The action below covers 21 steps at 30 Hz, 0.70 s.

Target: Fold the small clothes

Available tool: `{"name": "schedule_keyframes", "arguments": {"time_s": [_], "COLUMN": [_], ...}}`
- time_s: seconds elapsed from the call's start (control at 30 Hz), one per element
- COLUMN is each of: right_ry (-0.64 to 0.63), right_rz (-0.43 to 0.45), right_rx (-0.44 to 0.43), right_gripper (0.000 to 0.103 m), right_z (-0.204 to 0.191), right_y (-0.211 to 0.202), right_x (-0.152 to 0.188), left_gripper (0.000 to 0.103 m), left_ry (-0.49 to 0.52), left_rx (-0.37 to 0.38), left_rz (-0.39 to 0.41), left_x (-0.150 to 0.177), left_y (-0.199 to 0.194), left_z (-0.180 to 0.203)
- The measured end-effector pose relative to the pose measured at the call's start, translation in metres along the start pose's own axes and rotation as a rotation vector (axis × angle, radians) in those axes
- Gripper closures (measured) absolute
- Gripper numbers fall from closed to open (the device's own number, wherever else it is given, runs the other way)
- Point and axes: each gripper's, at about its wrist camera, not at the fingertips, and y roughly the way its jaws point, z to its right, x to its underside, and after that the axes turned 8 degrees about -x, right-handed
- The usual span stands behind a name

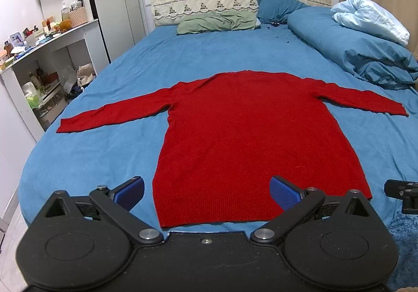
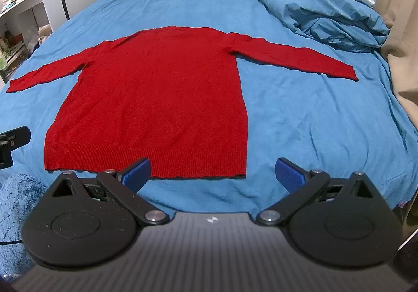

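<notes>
A red long-sleeved sweater (image 1: 248,130) lies flat on the blue bed sheet (image 1: 104,150), hem toward me, both sleeves spread out sideways. It also shows in the right wrist view (image 2: 156,93). My left gripper (image 1: 207,191) is open and empty, hovering over the hem's left part. My right gripper (image 2: 213,173) is open and empty, over the hem's right corner. Part of the right gripper shows at the right edge of the left wrist view (image 1: 402,192), and part of the left gripper at the left edge of the right wrist view (image 2: 13,140).
A rolled blue duvet (image 1: 352,49) and pale blue blanket (image 1: 371,17) lie at the bed's right side. A green pillow (image 1: 216,21) lies at the headboard. A cluttered white shelf desk (image 1: 44,56) stands left of the bed. A fluffy blue rug (image 2: 15,213) lies below.
</notes>
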Motion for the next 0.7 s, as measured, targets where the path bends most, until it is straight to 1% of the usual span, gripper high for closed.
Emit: {"name": "schedule_keyframes", "arguments": {"time_s": [0.7], "right_ry": [-0.006], "right_rz": [0.002], "right_rx": [0.0], "right_gripper": [0.0], "right_z": [-0.0008], "right_y": [-0.0034], "right_x": [-0.0011], "left_gripper": [0.0], "left_ry": [0.0], "left_rx": [0.002], "left_rz": [0.009], "left_x": [0.0022], "left_y": [-0.0029], "left_z": [-0.001]}}
